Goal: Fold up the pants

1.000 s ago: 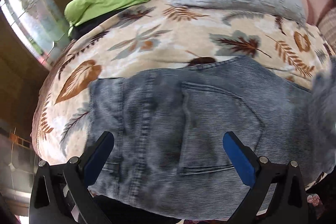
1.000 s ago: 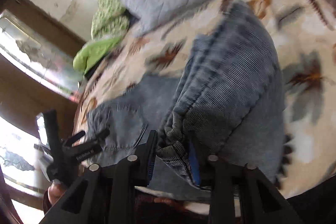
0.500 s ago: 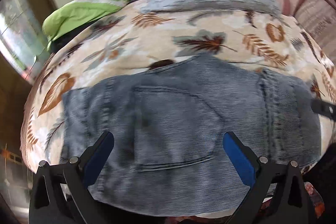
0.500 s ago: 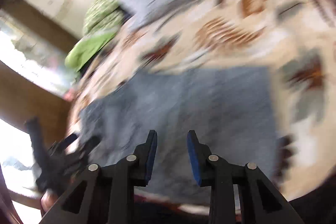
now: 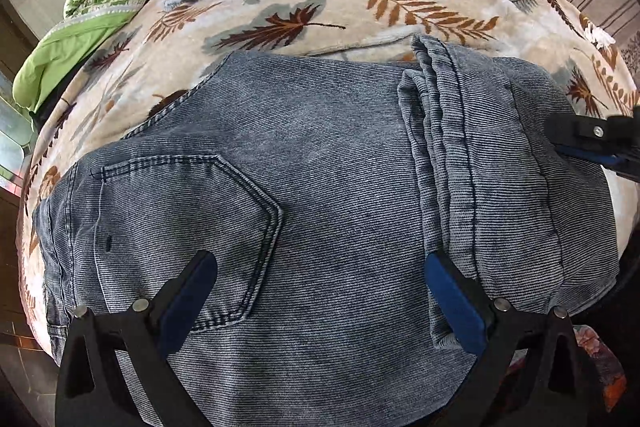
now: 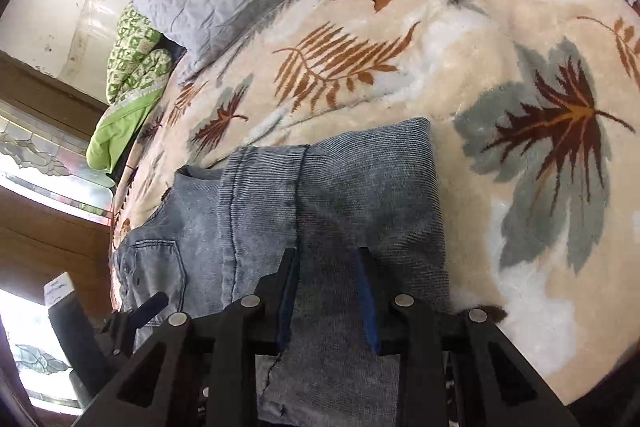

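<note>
Left wrist view: the pants (image 5: 320, 187) lie folded on the leaf-patterned blanket (image 5: 280, 11) of the bed. The left claw (image 5: 320, 291) hangs above them, spread wide and empty. The right claw (image 6: 326, 291), parted narrowly, holds nothing over the folded legs.
</note>
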`<state>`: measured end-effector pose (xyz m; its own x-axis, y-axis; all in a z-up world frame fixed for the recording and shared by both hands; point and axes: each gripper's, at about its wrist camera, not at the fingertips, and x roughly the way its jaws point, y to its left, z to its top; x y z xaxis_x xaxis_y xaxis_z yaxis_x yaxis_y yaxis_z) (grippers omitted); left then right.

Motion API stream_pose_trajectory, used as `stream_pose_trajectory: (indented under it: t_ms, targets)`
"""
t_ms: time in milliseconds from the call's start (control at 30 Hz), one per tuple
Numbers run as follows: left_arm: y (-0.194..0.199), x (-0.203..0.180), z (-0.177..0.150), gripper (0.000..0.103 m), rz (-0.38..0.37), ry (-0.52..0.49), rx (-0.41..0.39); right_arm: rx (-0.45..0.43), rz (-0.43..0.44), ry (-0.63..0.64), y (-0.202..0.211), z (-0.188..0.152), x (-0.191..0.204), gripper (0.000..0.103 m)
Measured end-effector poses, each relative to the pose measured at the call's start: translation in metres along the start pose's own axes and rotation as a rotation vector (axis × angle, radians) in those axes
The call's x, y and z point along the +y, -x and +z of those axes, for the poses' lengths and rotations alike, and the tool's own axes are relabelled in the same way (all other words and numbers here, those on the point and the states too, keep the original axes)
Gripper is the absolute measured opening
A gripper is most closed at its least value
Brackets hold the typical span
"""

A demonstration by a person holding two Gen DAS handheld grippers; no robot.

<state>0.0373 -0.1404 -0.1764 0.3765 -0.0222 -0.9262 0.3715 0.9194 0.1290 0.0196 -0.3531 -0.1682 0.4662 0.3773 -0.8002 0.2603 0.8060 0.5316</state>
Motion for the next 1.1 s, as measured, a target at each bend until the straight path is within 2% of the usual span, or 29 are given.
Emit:
stream_pose_trajectory:
  t_ms: [133, 200, 300, 333, 367, 467, 533, 633, 800, 833, 900, 933, 967, 1033, 1100]
  targets:
    - [0.011, -0.001, -0.003, 0.102, -0.027, -0.007, -0.027, 0.004, 0.048, 0.015, 0.020, -0.014, 0.002, 0.032]
    - [0.014, -0.003, -0.003, 0.097, -0.036, -0.015, -0.038, 0.019, 0.038, 0.039, 0.019, -0.024, 0.009, 0.032]
    - [0.011, -0.007, -0.002, 0.079, -0.078, -0.023, -0.034, 0.050, 0.013, 0.065, 0.017, -0.039, 0.009, 0.032]
    - [0.008, -0.009, -0.002, 0.068, -0.101, -0.026, -0.024, 0.057, 0.010, 0.060, 0.015, -0.043, 0.005, 0.032]
    - [0.008, -0.009, -0.002, 0.064, -0.117, -0.025, -0.022, 0.062, 0.016, 0.042, 0.013, -0.045, 0.000, 0.032]
    - [0.012, -0.013, -0.002, 0.038, -0.170, -0.045, -0.034, 0.071, 0.064, -0.021, 0.012, -0.048, -0.013, 0.032]
    - [0.011, -0.013, -0.003, 0.031, -0.190, -0.045, -0.034, 0.072, 0.075, -0.025, 0.013, -0.049, -0.016, 0.032]
    - [0.010, -0.009, -0.007, 0.009, -0.244, -0.030, -0.019, 0.067, 0.084, -0.017, 0.016, -0.052, -0.016, 0.032]
    - [0.013, 0.004, -0.018, 0.010, -0.282, 0.011, 0.000, 0.048, 0.091, 0.015, 0.032, -0.057, -0.020, 0.032]
    - [0.015, 0.007, -0.018, 0.012, -0.288, 0.030, -0.004, 0.049, 0.093, 0.019, 0.034, -0.058, -0.022, 0.032]
    - [0.016, 0.010, -0.015, 0.043, -0.310, 0.062, 0.009, 0.053, 0.108, 0.013, 0.034, -0.060, -0.028, 0.032]
    - [0.016, 0.010, -0.013, 0.066, -0.318, 0.074, 0.015, 0.058, 0.116, -0.002, 0.032, -0.061, -0.031, 0.032]
    - [0.018, 0.010, -0.012, 0.074, -0.300, 0.081, 0.007, 0.061, 0.121, -0.014, 0.030, -0.062, -0.034, 0.032]
    - [0.018, 0.008, -0.008, 0.077, -0.296, 0.072, -0.003, 0.065, 0.119, -0.021, 0.027, -0.063, -0.035, 0.032]
    - [0.011, 0.007, -0.005, 0.077, -0.316, 0.090, 0.026, 0.061, 0.115, -0.003, 0.026, -0.063, -0.033, 0.032]
